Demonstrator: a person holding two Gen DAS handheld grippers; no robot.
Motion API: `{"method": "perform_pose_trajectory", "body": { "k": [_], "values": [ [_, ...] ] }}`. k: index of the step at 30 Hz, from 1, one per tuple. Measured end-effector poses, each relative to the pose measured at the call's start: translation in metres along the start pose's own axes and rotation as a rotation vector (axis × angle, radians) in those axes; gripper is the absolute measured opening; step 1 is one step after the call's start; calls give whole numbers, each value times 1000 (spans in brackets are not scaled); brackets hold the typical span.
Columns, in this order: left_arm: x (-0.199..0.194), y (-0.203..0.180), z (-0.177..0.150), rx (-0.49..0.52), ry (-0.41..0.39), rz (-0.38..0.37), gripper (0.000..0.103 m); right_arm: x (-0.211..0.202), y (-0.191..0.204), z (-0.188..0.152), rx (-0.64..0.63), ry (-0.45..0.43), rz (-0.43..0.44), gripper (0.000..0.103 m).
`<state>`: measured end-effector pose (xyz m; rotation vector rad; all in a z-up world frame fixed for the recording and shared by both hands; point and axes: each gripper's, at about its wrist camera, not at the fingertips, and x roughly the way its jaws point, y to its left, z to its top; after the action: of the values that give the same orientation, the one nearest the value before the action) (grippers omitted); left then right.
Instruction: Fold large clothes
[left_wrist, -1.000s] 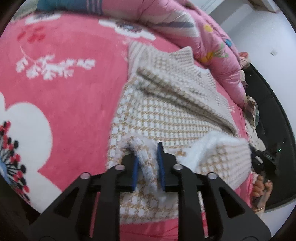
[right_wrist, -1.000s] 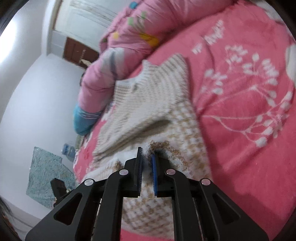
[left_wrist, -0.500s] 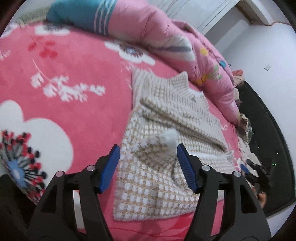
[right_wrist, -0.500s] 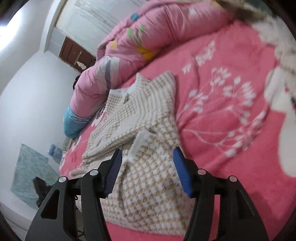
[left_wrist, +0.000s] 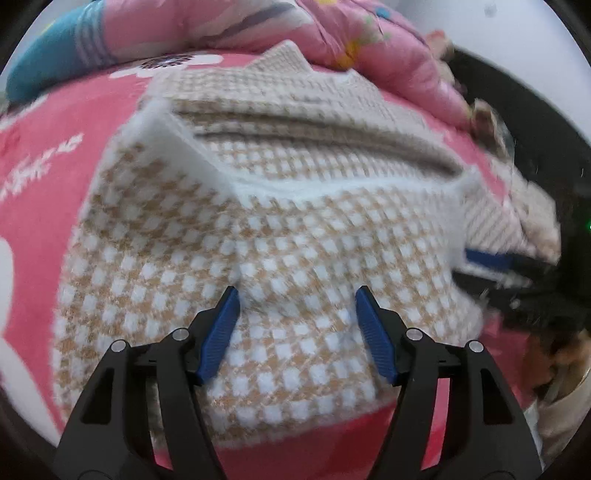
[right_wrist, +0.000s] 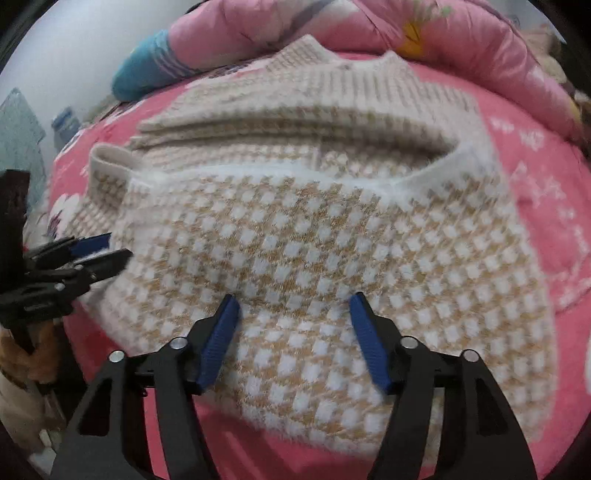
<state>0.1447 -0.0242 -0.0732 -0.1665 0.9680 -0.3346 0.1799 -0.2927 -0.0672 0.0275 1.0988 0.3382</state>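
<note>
- A home bedroom: a bed under a pink blanket (right_wrist: 546, 206) with white flower prints fills the space below and to both sides of the tongs.
- Beyond the tongs, a rolled pink quilt (right_wrist: 461, 40) with a teal end (right_wrist: 142, 70) lies along the bed's far edge.
- Behind it stands a plain white wall (right_wrist: 81, 48).

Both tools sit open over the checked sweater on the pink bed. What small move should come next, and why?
Probably lower both tools to the folded near fold edge and grip it. The left tool is open and the right tool is opening; neither has cloth pinched. The sweater has its hem laid up to the sleeves, collar uncovered, so one more fold seems left.
</note>
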Motion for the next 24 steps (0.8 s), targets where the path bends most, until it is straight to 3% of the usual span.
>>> {"method": "perform_pose_trajectory", "body": {
  "k": [4, 7, 11, 18, 24],
  "values": [
    [-18, 5, 1, -42, -15, -27, 61, -14, -12, 3, 65, 10, 56, 64],
    [-33, 10, -7, -58, -31, -26, 61, -30, -12, -3, 55, -3, 46, 64],
    [-58, 7, -18, -53, -77, -25, 65, -55, -6, -16, 13, -63, -15, 89],
    [-82, -1, -47, -77, -113, -16, 72, -82, 7, -36, -55, -57, -78, 93],
    [-70, -4, -71, -86, -48, 12, 73, -87, 20, -67, -69, -11, -94, 93]
  ]
}}
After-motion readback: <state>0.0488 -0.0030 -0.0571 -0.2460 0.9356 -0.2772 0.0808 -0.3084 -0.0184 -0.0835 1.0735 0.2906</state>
